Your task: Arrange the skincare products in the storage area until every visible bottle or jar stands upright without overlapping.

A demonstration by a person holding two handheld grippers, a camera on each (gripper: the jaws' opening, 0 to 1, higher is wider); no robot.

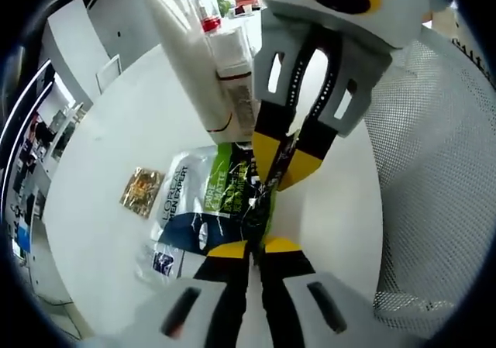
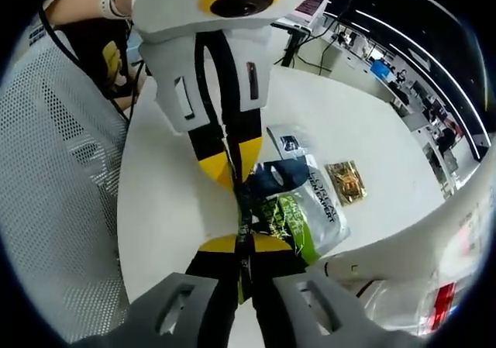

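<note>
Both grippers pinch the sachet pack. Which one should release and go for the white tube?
Right, likely: the white tube sits beside the right gripper; the left gripper faces it across the sachet pack.

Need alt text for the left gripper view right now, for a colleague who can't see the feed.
Two hand-held grippers, the left from below and the right from above, both pinch the edge of a green and silver sachet on a white table. A small gold packet lies beside it, white tubes behind, a white mesh basket alongside.
</note>
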